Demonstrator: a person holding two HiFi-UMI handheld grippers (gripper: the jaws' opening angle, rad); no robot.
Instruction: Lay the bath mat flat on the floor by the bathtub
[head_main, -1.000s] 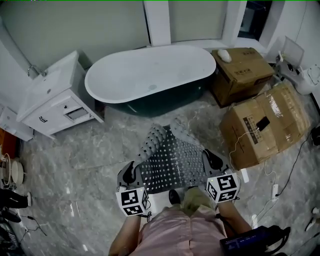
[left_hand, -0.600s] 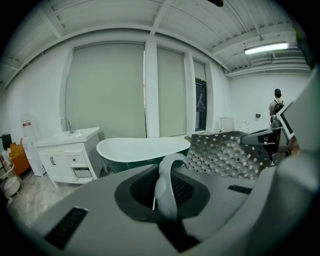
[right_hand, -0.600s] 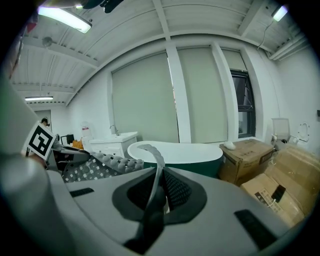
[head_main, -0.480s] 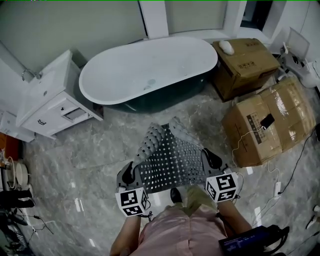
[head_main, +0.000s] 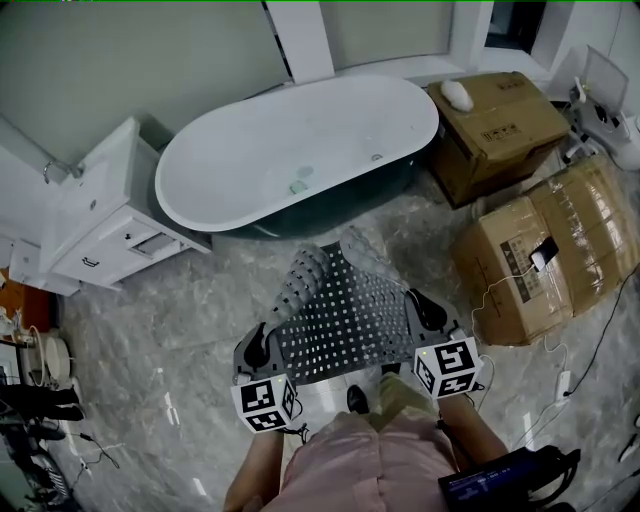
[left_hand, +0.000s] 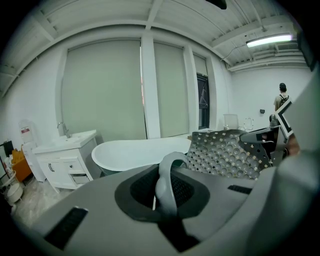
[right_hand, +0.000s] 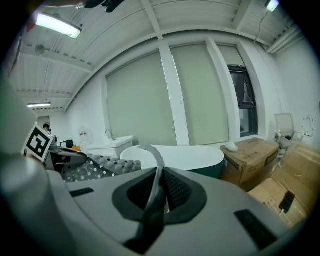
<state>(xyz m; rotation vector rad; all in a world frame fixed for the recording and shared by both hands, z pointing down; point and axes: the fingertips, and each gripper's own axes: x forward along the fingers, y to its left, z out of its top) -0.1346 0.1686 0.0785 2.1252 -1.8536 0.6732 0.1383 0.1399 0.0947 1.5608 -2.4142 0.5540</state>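
A grey perforated bath mat (head_main: 340, 315) with suction cups hangs stretched between my two grippers, above the marble floor in front of the white oval bathtub (head_main: 300, 150). My left gripper (head_main: 262, 345) is shut on the mat's near left corner; the pinched edge (left_hand: 167, 182) shows between its jaws. My right gripper (head_main: 420, 310) is shut on the near right corner, with the edge (right_hand: 155, 185) clamped. The mat's far end curls upward at both far corners. In the left gripper view the mat (left_hand: 225, 155) spreads to the right, and in the right gripper view the mat (right_hand: 97, 167) spreads to the left.
A white vanity cabinet (head_main: 110, 215) stands left of the tub. Cardboard boxes (head_main: 545, 255) sit at the right, with cables on the floor beside them. Another box (head_main: 495, 115) stands by the tub's right end. Grey marble floor (head_main: 170, 320) lies between me and the tub.
The view has shifted slightly, with the tub a little lower in the frame. The mat stays stretched between both shut grippers, its far end nearer the tub.
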